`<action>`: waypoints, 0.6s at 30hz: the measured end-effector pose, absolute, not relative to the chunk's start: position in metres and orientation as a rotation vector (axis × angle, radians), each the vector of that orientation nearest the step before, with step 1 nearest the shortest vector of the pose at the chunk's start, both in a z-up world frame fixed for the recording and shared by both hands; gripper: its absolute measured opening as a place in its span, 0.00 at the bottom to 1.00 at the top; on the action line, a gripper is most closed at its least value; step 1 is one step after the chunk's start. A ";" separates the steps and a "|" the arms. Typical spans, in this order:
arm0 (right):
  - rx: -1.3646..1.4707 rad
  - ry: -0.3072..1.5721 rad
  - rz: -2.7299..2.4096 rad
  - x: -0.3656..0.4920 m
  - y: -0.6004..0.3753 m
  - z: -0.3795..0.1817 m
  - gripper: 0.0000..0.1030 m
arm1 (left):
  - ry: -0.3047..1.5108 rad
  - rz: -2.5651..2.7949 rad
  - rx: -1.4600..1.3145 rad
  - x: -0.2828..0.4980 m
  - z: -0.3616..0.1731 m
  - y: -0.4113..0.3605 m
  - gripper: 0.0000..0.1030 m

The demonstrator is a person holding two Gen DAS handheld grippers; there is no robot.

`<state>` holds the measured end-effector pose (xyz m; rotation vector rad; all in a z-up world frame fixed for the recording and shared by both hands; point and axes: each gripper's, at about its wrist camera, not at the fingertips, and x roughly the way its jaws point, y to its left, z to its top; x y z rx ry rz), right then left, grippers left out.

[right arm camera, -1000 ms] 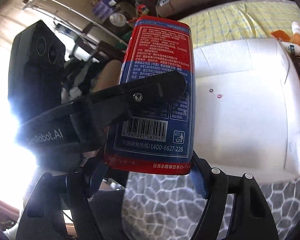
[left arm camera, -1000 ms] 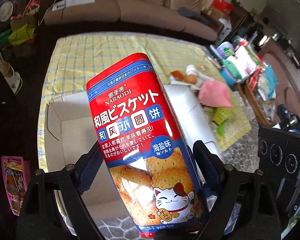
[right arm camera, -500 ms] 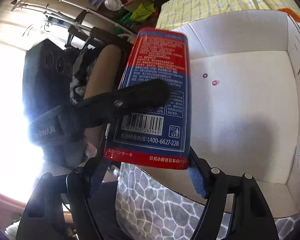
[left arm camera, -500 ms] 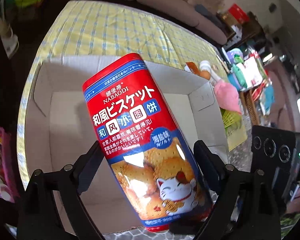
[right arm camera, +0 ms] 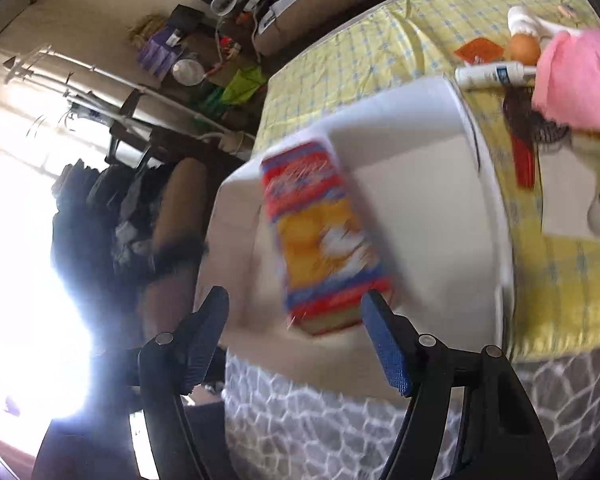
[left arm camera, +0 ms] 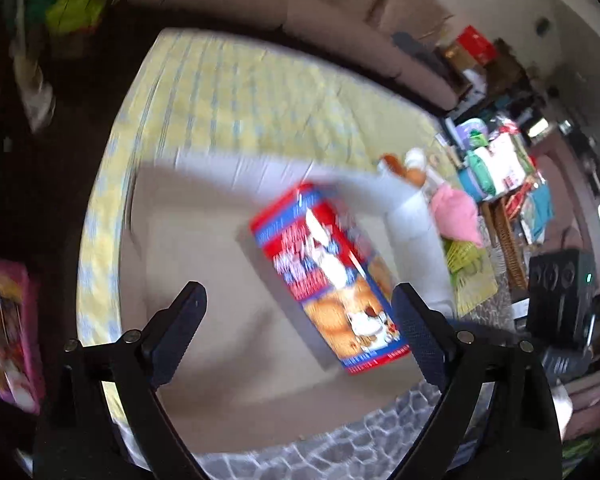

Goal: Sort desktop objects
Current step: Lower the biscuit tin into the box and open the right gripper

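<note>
The red and blue biscuit pack (left arm camera: 328, 276) is blurred and lies tilted inside the white cardboard box (left arm camera: 204, 240), free of both grippers. My left gripper (left arm camera: 296, 304) hangs over the box's near edge, its jaws opening, its right finger beside the pack's lower corner without pressing on it. In the right wrist view the same pack (right arm camera: 320, 236) sits just beyond my right gripper (right arm camera: 296, 302), whose jaws are closing with nothing between them. The box (right arm camera: 420, 128) rests on a yellow checked cloth (right arm camera: 380, 48).
Right of the box lie a pink cloth (right arm camera: 572, 80), a white tube (right arm camera: 492, 74), a brown egg (right arm camera: 522, 50) and a red-handled brush (right arm camera: 524, 160). A pink packet (left arm camera: 4, 328) lies at the far left. A black device (left arm camera: 560, 296) stands at the right.
The biscuit pack was held up between both grippers over the box. Now it has left them and dropped into the box. Both grippers have drawn back, and the left jaws stand wider.
</note>
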<state>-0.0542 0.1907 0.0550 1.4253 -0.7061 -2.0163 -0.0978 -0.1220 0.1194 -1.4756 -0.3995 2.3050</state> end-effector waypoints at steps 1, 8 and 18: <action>1.433 -0.720 -2.002 -0.048 0.189 0.053 0.70 | -0.335 2.329 -1.457 -0.104 0.125 -0.118 0.93; 1.456 -0.653 -2.000 -0.038 0.170 0.043 0.70 | -0.193 2.360 -1.377 -0.137 0.135 -0.095 0.94; 1.468 -0.468 -1.998 -0.036 0.142 0.053 0.71 | -0.077 2.318 -1.441 -0.161 0.103 -0.080 0.96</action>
